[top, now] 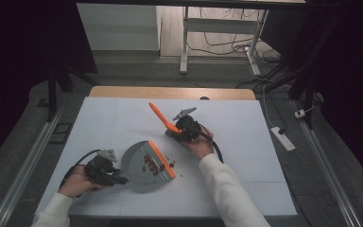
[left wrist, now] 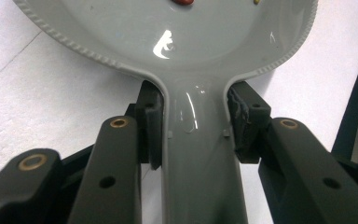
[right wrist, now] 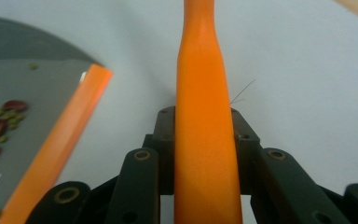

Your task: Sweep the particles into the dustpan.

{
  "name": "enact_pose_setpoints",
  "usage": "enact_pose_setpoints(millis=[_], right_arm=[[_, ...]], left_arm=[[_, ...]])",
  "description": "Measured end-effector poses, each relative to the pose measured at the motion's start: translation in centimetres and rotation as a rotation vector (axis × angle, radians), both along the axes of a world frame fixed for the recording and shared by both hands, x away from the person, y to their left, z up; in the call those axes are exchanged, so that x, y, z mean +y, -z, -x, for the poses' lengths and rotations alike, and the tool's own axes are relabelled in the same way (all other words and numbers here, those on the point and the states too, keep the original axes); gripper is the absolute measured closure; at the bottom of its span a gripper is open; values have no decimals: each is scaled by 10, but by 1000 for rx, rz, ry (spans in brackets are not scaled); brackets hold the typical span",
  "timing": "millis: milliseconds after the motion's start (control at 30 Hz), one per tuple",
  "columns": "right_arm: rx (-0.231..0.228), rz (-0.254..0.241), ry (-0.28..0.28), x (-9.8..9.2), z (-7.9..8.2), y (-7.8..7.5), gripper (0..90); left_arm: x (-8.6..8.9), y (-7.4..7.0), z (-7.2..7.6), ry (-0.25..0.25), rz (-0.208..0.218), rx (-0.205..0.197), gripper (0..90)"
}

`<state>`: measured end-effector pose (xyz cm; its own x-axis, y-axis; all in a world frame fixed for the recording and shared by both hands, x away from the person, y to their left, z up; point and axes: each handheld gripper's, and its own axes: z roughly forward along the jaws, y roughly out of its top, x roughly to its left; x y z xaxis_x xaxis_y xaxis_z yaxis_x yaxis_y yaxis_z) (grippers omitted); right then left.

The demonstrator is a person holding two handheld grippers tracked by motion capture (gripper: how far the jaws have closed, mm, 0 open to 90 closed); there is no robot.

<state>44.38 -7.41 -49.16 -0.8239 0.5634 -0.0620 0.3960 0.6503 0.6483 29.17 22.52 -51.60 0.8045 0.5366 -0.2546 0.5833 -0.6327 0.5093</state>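
Holding the grey plastic dustpan with an orange front lip (top: 146, 165) by its handle, the left gripper (top: 118, 178) sits at the near-left of the white table (top: 246, 179). In the left gripper view its pads (left wrist: 151, 123) press both sides of the narrow handle neck (left wrist: 196, 140), so the grasp is clenched on the pan; gripping at the neck probably keeps the pan flat and steady on the table with the lip facing the debris. Dark red beans and small greenish bits (top: 152, 163) lie inside the pan near the lip, and a few stray beans (top: 172, 164) lie on the table just beyond it. Further right, the right gripper (top: 172, 132) clamps the orange plastic brush handle (right wrist: 205, 140), jaws tight on both flanks in the right gripper view. The handle's free end points up and away toward the far edge, so the bristle end likely sits below the hand, not visible. Judgement: sweep mostly done; stray beans remain.
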Motion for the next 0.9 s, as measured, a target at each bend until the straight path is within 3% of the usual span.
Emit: enact_pose_setpoints(millis=[200, 267, 433, 533, 567, 633, 700, 767, 800, 833, 900], right_arm=[[36, -40, -60, 1, 23, 1, 696], [22, -30, -81, 5, 33, 2, 696], [44, -49, -111, 14, 49, 3, 696], [27, -36, -116, 20, 59, 2, 696], [26, -55, -125, 23, 63, 0, 697], [70, -112, -147, 26, 65, -2, 697], [71, -113, -161, 29, 67, -3, 697], [71, -146, -200, 32, 72, -8, 697], [71, -146, -200, 32, 72, -8, 697], [58, -181, -172, 26, 70, -15, 697], [25, -184, -128, 18, 68, -21, 697]], left_arm=[[-2, 0, 0, 0, -3, -2, 619], [-2, 0, 0, 0, -2, -1, 619], [-2, 0, 1, 0, -3, -1, 619], [-2, 0, 1, 3, -5, 0, 618], [-2, 0, 1, 4, -5, 1, 619], [-2, 0, 1, 3, -5, 0, 619], [-2, 1, 0, 3, -5, -3, 619], [-2, 1, 1, 3, -4, -2, 619], [-2, 1, 1, 3, -3, -2, 619], [-2, 1, 1, 4, -4, -2, 619], [-2, 1, 1, 5, -4, -2, 619]])
